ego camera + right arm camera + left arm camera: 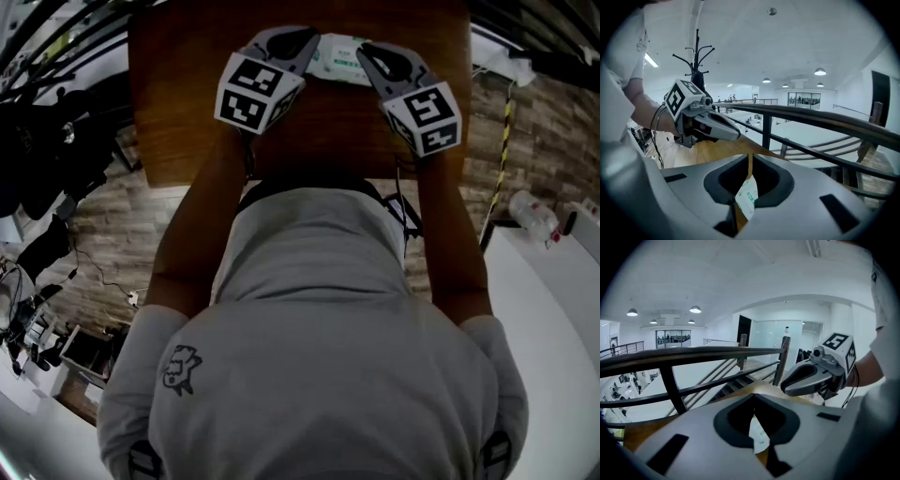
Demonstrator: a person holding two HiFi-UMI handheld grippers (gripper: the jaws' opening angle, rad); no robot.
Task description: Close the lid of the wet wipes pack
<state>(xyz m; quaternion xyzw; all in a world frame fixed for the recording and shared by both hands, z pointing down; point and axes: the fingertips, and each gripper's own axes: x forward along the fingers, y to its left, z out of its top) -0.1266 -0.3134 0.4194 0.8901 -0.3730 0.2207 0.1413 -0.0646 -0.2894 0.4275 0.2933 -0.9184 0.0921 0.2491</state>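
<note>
Plainly one wet wipes pack (337,56), one table (183,122), two grippers (302,42) (368,53).

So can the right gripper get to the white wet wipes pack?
Probably yes: the white plastic wet wipes pack lies on the brown wooden table near the right gripper, with nothing in between.

Matt wooden table (187,122); probably glossy plastic pack (337,58)
</note>
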